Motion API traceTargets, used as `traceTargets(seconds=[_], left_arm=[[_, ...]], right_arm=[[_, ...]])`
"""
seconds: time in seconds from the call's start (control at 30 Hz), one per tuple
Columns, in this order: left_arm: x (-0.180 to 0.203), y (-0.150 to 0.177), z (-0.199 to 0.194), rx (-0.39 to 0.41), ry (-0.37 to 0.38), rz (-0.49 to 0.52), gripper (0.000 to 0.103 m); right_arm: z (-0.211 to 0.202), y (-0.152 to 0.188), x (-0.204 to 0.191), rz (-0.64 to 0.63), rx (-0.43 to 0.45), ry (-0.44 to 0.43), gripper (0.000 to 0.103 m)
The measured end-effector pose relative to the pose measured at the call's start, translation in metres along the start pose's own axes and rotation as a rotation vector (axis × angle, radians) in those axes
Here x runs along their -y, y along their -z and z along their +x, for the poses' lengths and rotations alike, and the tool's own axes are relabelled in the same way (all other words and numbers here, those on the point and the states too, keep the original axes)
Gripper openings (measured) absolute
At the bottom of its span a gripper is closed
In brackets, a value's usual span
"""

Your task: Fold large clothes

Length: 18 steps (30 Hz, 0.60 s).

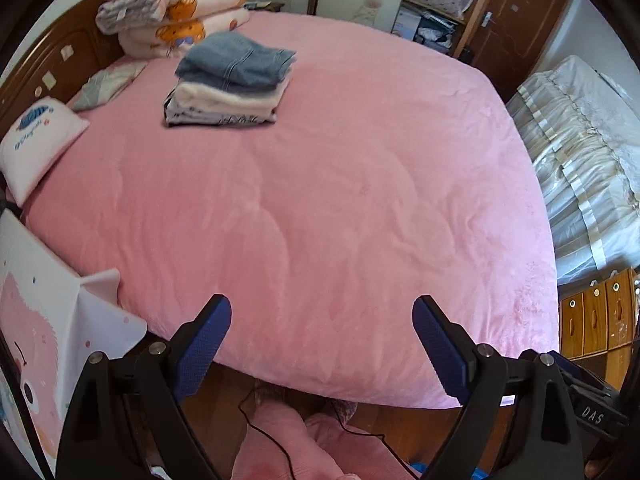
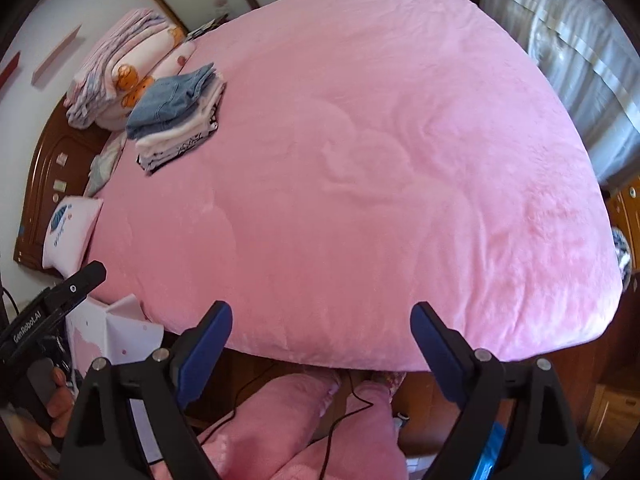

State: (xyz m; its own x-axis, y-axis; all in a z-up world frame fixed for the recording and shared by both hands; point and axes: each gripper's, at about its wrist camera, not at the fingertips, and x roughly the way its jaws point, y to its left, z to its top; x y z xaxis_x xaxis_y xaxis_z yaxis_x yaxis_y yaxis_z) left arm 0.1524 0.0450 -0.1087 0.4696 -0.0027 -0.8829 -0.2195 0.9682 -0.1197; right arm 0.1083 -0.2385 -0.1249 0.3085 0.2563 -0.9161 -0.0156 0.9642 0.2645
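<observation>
A stack of folded clothes lies on the pink bed near the headboard, with folded blue denim on top and white and patterned pieces below. It also shows in the right wrist view. My left gripper is open and empty above the bed's near edge. My right gripper is open and empty above the same edge. The left gripper's body shows at the right view's left side, held by a hand.
Folded blankets are piled at the headboard. A small white pillow lies at the bed's left side. A white and pink sheet stands by the bed's left corner. A covered bed is to the right. Cables trail on the floor.
</observation>
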Motion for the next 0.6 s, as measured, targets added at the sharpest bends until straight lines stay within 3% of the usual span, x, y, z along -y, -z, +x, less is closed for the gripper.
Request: traceTargets(seconds=[0.37,0.6], left_arm=[[0.042,-0.011,-0.013,0.013,-0.023,0.171,0.091],[0.048,-0.007,-0.02,0.041,-0.027,0.222,0.091]], right_arm=[[-0.031,0.005,-0.039,-0.061,0.175,0.106,0.093],[-0.035,0.005,-0.045,-0.04,0.192,0.135,0.098]])
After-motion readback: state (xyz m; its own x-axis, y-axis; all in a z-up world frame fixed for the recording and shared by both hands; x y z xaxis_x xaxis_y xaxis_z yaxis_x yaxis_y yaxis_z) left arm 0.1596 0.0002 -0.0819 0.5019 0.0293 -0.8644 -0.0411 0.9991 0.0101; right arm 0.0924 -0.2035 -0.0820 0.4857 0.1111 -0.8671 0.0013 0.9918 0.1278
